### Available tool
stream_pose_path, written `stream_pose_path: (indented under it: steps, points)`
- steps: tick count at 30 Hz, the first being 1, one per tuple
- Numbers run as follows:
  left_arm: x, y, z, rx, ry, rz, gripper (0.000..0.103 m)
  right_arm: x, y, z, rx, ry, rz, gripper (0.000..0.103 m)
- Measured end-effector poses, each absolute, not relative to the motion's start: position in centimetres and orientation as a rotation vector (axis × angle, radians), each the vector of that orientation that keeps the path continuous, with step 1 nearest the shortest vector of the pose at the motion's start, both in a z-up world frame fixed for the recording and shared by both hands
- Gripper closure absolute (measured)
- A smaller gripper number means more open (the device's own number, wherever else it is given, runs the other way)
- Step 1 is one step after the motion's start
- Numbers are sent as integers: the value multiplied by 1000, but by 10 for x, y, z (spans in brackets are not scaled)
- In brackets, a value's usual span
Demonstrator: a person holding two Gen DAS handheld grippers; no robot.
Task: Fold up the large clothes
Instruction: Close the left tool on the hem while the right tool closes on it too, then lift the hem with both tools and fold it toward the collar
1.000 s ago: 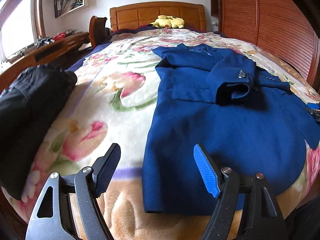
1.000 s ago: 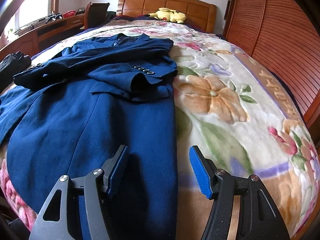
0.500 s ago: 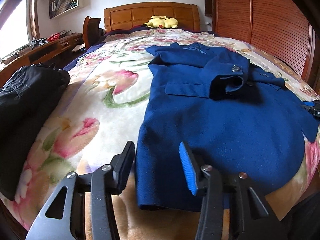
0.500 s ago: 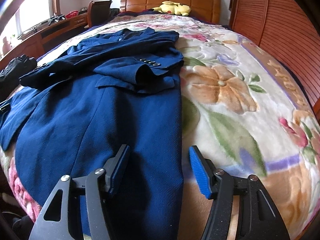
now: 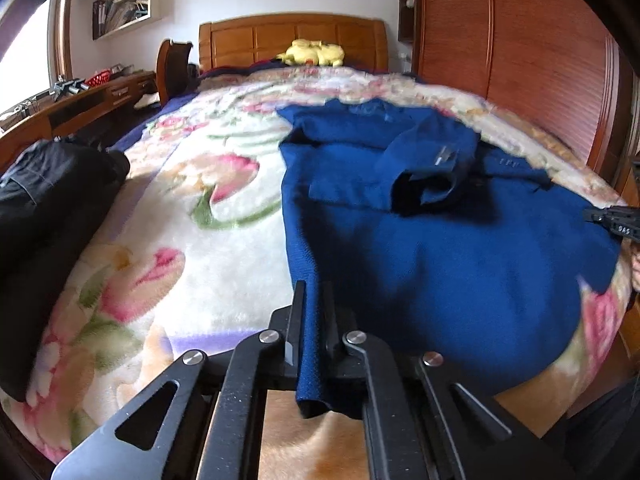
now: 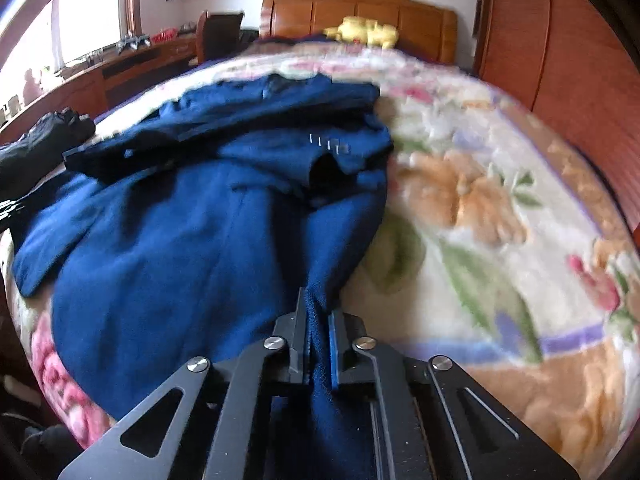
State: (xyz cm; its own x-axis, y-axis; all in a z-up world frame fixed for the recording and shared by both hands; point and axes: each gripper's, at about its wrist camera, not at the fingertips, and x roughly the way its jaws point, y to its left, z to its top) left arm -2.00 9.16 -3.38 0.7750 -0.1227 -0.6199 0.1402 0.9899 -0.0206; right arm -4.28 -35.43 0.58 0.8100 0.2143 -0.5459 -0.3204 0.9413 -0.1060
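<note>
My left claw [image 5: 313,322] pinching hem corner of blue coat [image 5: 440,248]; my right claw [image 6: 317,330] pressed tight on opposite hem corner, fabric bunched btwn pads. Coat lies flat on floral blanket [image 5: 192,248] across bed, sleeves folded over chest. Black garment [image 5: 44,200] at blanket's left edge; yellow plush toy [image 5: 312,53] by headboard.

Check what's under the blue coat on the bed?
The blue coat lies on the floral blanket, which shows on all sides. Its folded sleeves lie on top. Whatever lies directly beneath the cloth is covered.
</note>
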Motion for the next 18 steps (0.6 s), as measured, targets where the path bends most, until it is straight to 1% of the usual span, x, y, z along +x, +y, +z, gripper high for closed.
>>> stream_pose_path:
  steps: [8, 14, 18]
  points:
    - [-48, 74, 17, 12, 515, -204, 99, -89, -355, 49, -89, 362, 286, 99]
    - [-74, 78, 49, 6, 433, -246, 99, -118, -365, 57, 3, 316, 302, 99]
    - [-92, 85, 63, 10, 395, -259, 99, -137, -367, 59, -1, 299, 304, 99]
